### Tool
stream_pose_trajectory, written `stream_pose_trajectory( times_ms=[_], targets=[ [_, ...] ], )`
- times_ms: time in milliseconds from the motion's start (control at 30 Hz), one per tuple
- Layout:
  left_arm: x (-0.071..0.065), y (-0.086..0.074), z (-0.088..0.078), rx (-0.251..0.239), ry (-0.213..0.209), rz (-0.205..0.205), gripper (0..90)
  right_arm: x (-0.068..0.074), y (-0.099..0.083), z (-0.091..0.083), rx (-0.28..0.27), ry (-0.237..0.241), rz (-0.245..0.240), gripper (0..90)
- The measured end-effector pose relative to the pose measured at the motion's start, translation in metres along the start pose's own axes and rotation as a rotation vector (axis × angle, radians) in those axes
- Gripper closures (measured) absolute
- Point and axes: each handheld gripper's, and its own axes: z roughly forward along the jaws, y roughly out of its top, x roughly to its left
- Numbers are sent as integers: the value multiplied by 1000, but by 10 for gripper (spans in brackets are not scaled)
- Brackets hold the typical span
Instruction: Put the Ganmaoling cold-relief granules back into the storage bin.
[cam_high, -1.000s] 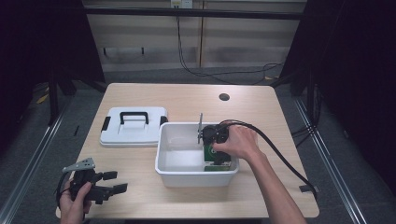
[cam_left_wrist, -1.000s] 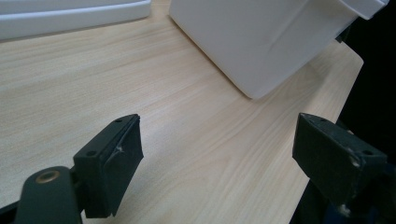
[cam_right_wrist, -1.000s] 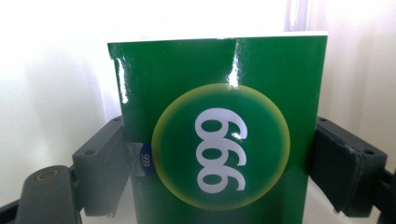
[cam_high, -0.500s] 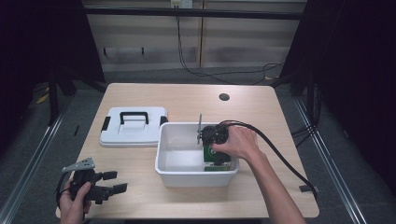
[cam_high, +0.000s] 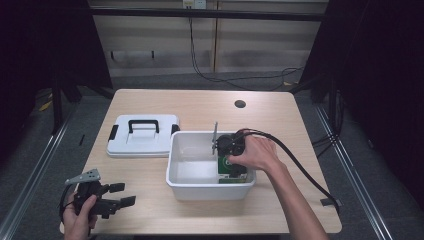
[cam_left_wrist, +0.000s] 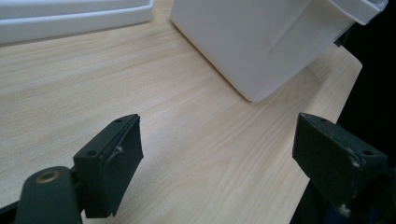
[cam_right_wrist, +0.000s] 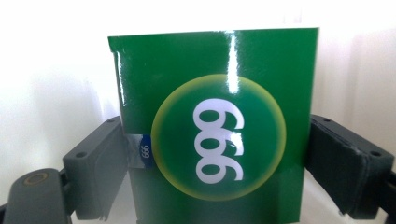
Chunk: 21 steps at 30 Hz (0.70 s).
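Observation:
A green box (cam_high: 231, 171) with a yellow-ringed circle and white numerals stands in the right end of the white bin (cam_high: 172, 160). My right gripper (cam_high: 231, 159) reaches down into the bin under a hand. In the right gripper view the green box (cam_right_wrist: 215, 126) sits between the two jaws, both pressed to its sides, with my right gripper (cam_right_wrist: 217, 149) shut on it. At the table's front left corner a hand holds my left gripper (cam_high: 123, 194) open with nothing in it. In the left gripper view my left gripper (cam_left_wrist: 219, 144) spans bare wood short of the bin (cam_left_wrist: 261, 42).
A white lid (cam_high: 142, 137) with a black handle and side clips lies flat left of the bin, its edge (cam_left_wrist: 70, 18) at the top of the left gripper view. A cable hole (cam_high: 240, 104) sits at the table's back right. The right gripper's black cable (cam_high: 300, 167) trails off the right edge.

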Motion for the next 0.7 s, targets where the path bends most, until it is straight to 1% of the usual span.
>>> stream_pose_trajectory(
  times_ms=[67, 100, 133, 167, 200, 267, 300, 333, 367, 400, 467, 500, 533, 600, 700],
  targets=[
    [0, 0, 0, -1, 1, -2, 160, 1, -1, -2, -13, -7, 3, 97],
    [0, 0, 0, 1, 2, 0, 160, 1, -2, -3, -21, -2, 8, 96],
    [0, 0, 0, -4, -1, -3, 160, 2, -3, -5, -44, -1, 3, 97],
    [0, 0, 0, -4, -1, -3, 160, 2, -3, -5, -44, -1, 3, 97],
    [0, 0, 0, -5, -1, -2, 160, 2, -5, -8, -68, -20, 8, 95],
    [0, 0, 0, -6, 1, -4, 160, 1, -8, -11, -84, -10, 19, 95],
    [0, 0, -1, -4, -1, 0, 160, 0, -9, -12, -102, -11, 11, 95],
    [0, 0, -1, -5, 0, -1, 160, 0, -11, -13, -109, -7, 19, 95],
    [0, 0, 0, -5, 1, -3, 160, 0, -12, -15, -121, -17, 23, 92],
    [0, 0, 0, -5, 3, -3, 160, 1, -14, -17, -137, -24, 32, 92],
    [0, 0, 0, -4, 2, -2, 160, 1, -17, -21, -170, -8, 50, 92],
    [0, 0, 0, -4, 2, -2, 160, 1, -19, -23, -188, -12, 57, 92],
    [0, 0, 0, -4, 3, -3, 160, 1, -20, -25, -212, -19, 59, 92],
    [0, 0, 0, -4, 3, -2, 160, 2, -23, -29, -243, -12, 65, 93],
    [0, 0, 0, -3, 4, -5, 160, 5, -27, -34, -264, -17, 65, 112]
  ],
)
